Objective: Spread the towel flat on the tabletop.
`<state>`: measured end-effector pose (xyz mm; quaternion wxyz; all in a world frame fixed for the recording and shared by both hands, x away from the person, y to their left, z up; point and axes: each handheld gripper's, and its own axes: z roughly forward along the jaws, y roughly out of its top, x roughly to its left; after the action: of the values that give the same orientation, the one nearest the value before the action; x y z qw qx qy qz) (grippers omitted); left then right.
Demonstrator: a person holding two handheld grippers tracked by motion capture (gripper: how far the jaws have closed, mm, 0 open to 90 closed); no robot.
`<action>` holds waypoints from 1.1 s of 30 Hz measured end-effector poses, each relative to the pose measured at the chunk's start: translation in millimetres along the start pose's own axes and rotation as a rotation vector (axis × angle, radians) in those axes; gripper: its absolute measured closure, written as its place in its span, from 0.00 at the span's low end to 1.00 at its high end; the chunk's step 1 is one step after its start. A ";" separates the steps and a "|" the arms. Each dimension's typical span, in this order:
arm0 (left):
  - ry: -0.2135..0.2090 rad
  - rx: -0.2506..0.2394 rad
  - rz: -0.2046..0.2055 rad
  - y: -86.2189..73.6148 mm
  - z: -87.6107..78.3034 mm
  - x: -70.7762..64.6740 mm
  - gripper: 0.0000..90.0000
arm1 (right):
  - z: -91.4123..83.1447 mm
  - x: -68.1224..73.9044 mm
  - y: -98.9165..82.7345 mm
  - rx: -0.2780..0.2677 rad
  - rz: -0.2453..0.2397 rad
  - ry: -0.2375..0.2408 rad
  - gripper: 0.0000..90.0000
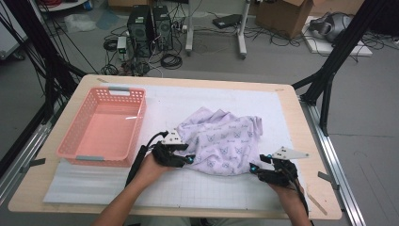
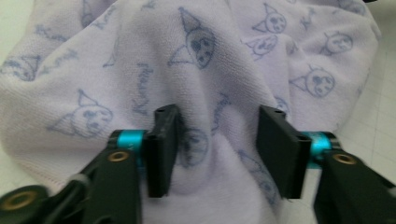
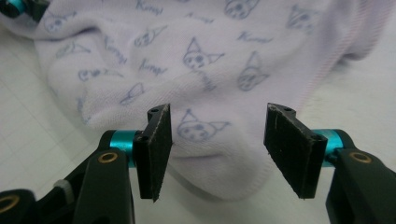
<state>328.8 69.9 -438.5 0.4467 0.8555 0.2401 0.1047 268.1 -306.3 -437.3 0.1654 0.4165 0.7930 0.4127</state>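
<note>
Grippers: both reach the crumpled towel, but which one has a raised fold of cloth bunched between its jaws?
The left gripper: a ridge of the lilac towel stands between its jaws. The right gripper only straddles a flat corner of the hem.

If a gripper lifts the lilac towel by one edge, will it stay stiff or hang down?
The towel lies crumpled in soft folds, so it would probably droop. Its looped terry surface should give the pads grip. It looks light.
</note>
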 end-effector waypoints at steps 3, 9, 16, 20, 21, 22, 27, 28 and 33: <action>0.017 -0.015 -0.025 -2.7 -2.4 0.3 0.83 | 16.5 2.4 -0.7 0.055 -0.027 0.016 0.58; -0.034 -0.094 -0.092 -6.3 -14.6 6.4 0.90 | 12.5 5.0 0.6 0.049 -0.033 0.099 0.91; 0.003 -0.204 -0.121 7.8 -34.4 10.8 0.90 | -13.8 1.8 10.7 -0.062 0.001 0.073 0.91; 0.019 -0.264 -0.126 20.2 -47.5 15.2 0.90 | -30.3 -1.6 23.1 -0.136 0.002 0.040 0.91; 0.026 -0.276 -0.129 22.1 -49.8 16.0 0.91 | -35.3 -3.1 27.4 -0.158 0.005 0.025 0.91; 0.033 -0.290 -0.132 24.6 -52.7 17.8 0.91 | -38.8 -3.9 29.8 -0.170 0.010 0.012 0.91; 0.076 -0.340 -0.159 37.2 -61.5 31.0 0.92 | -52.9 -16.3 48.6 -0.258 0.036 -0.049 0.91; 0.088 -0.336 -0.163 39.7 -59.6 33.5 0.92 | -52.5 -18.6 53.2 -0.260 0.039 -0.057 0.91; 0.188 -0.306 -0.182 47.5 -47.0 47.7 0.92 | -35.3 -22.9 77.0 -0.241 0.050 -0.108 0.91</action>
<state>366.6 104.5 -374.3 0.5547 0.7388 0.3384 0.1786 300.8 -318.7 -356.8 0.2464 0.4350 0.7169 0.4860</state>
